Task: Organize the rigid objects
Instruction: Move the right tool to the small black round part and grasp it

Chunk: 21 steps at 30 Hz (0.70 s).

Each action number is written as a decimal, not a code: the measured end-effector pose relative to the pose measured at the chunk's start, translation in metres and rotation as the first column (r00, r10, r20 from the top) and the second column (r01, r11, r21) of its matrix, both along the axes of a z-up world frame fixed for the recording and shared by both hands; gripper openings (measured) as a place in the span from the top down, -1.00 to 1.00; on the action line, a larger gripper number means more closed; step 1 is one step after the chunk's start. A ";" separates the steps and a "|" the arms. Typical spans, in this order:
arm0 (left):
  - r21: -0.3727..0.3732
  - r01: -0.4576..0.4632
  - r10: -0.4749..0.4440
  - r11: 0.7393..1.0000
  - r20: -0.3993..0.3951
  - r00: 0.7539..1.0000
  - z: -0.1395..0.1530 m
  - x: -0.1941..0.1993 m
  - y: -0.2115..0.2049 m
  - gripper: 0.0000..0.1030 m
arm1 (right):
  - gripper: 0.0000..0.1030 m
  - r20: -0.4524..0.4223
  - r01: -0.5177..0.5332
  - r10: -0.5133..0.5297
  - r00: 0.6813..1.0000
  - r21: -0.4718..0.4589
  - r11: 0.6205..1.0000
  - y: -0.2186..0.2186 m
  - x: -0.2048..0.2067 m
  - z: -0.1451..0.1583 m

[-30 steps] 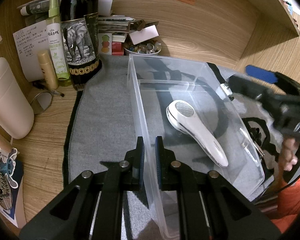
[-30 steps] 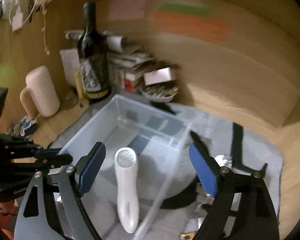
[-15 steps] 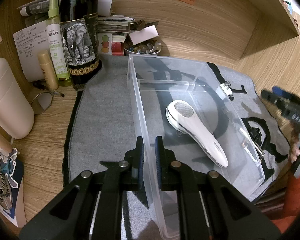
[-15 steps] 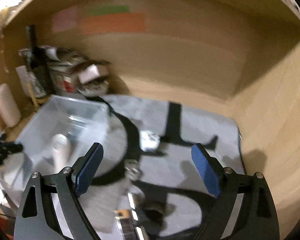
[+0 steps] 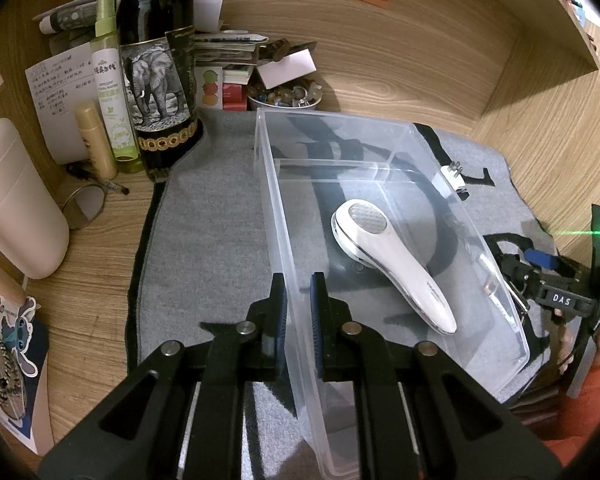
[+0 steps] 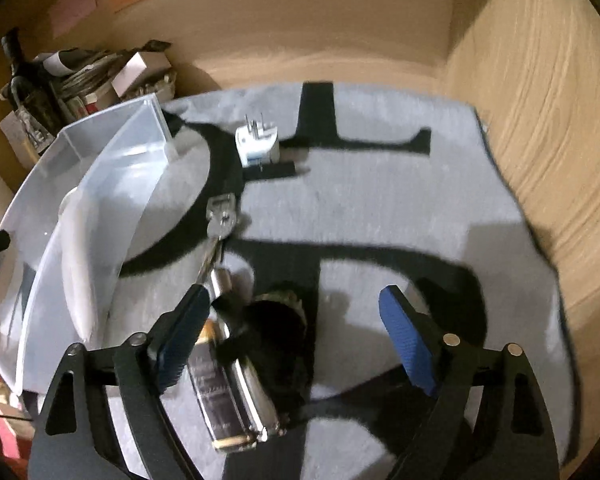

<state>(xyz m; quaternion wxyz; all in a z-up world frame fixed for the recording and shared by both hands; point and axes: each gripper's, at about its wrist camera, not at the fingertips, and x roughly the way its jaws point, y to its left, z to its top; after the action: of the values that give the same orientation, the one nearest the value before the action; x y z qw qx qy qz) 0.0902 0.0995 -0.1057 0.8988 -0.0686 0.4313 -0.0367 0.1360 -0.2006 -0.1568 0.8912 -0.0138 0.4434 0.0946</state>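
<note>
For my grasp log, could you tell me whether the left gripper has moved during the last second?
No. The left gripper stays clamped on the clear bin wall, unchanged against the wine bottle.

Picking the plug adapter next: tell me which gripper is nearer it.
Right. The right gripper hangs open over the mat, the plug adapter ahead of its fingers. The left gripper clamps the clear bin's opposite wall.

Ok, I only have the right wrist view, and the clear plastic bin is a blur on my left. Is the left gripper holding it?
Observer: Yes. The left gripper is shut on the clear plastic bin, with one finger inside its left wall and one outside.
Operator: And the white blur inside it?
Observer: That is a white handheld device with a mesh head. It lies flat on the bin floor, with its head toward the far end.
</note>
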 end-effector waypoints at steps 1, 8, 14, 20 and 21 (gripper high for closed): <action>0.000 0.000 0.000 1.000 0.000 1.000 0.000 0.000 0.000 0.80 | -0.54 -0.008 -0.005 0.005 1.000 0.011 1.000 -0.001 -0.002 -0.001; 0.000 0.000 0.000 1.000 0.000 1.000 0.000 0.000 0.000 0.80 | -0.11 -0.043 -0.040 0.041 0.998 0.028 0.999 0.005 -0.002 -0.009; 0.005 0.001 -0.001 1.000 0.001 1.000 0.000 -0.001 0.000 0.80 | 0.17 -0.036 -0.048 0.049 0.998 0.041 0.998 0.004 -0.005 -0.004; 0.006 0.001 -0.001 1.000 0.001 1.000 0.000 -0.001 -0.001 0.80 | 0.16 -0.048 0.005 -0.002 0.999 0.047 0.999 -0.008 -0.010 0.001; 0.006 0.001 -0.001 1.000 0.002 1.000 0.000 -0.001 -0.001 0.80 | 0.16 -0.033 0.014 -0.012 0.999 0.038 0.999 -0.010 -0.012 0.003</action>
<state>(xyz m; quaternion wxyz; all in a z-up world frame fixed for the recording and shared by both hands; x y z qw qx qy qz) 0.0891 0.0989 -0.1061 0.8994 -0.0658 0.4307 -0.0359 0.1241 -0.2107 -0.1537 0.8844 0.0078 0.4563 0.0975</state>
